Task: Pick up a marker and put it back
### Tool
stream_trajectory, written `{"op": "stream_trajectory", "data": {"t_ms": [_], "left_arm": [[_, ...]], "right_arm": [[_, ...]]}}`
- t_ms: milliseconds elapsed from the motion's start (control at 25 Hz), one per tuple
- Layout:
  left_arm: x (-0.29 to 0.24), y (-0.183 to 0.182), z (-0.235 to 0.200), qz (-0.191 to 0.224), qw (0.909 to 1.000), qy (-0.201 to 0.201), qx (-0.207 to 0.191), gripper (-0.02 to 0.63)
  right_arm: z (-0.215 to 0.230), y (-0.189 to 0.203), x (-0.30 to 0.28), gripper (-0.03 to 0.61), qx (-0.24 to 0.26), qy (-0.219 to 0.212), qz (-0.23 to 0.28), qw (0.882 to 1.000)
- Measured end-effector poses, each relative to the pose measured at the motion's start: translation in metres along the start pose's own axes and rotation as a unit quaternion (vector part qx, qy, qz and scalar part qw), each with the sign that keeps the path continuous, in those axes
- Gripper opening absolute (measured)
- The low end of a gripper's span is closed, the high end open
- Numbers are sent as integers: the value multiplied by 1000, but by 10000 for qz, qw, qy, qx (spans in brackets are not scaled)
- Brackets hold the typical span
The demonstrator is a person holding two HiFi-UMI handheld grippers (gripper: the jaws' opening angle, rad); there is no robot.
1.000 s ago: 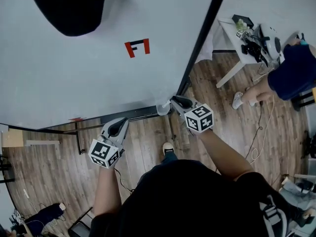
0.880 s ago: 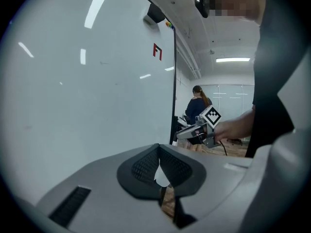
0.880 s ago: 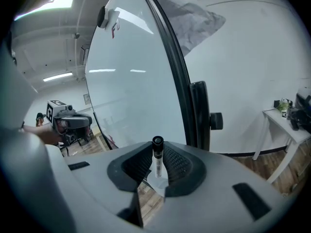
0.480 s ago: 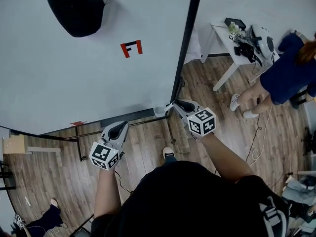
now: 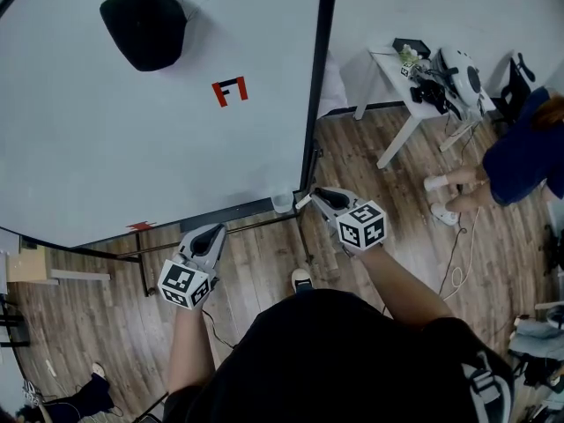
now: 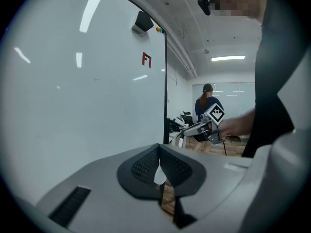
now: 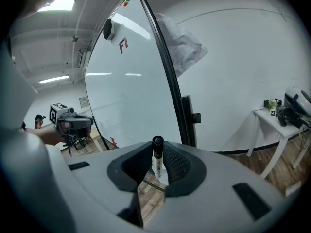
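Observation:
A marker with a black cap and a white barrel stands upright between the pads of my right gripper, which is shut on it. In the head view my right gripper is at the lower right corner of the whiteboard, just right of a small clear cup on the board's ledge. My left gripper hangs below the board's bottom edge. In its own view my left gripper is shut, with nothing between its pads.
A black eraser-like pad and a red mark are on the board. The board's black frame edge runs down to its stand. On the right are a white table with gear and a person in blue.
The head view has swung, so the board's right edge stands more upright. My right gripper has drawn slightly away from the cup. The person in blue has moved.

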State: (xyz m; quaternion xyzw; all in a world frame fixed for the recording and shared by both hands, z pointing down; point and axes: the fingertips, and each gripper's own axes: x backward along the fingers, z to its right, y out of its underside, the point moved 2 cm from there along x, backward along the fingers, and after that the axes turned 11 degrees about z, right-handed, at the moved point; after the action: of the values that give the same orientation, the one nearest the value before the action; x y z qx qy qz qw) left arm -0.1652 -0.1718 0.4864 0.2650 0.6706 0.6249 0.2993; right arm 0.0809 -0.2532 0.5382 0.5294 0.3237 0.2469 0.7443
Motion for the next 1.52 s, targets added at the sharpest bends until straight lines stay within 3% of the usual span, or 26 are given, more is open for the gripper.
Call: {"op": "stream_trajectory", "data": {"t_ms": [400,1000,1520], "left_arm": [[3,-2,0,13,10000,-60,-7,11],[5,-4,-9,-50,9992,-401,-10,12],[-4,9,-27,-198,9969,-748,124,12]], "right_arm": [[1,4,5,61,-24,3,-41,10000],[6,4,-35,61,195,-352,-186,9990],[27,47,-88,61,283,-627,-680,9953]]}}
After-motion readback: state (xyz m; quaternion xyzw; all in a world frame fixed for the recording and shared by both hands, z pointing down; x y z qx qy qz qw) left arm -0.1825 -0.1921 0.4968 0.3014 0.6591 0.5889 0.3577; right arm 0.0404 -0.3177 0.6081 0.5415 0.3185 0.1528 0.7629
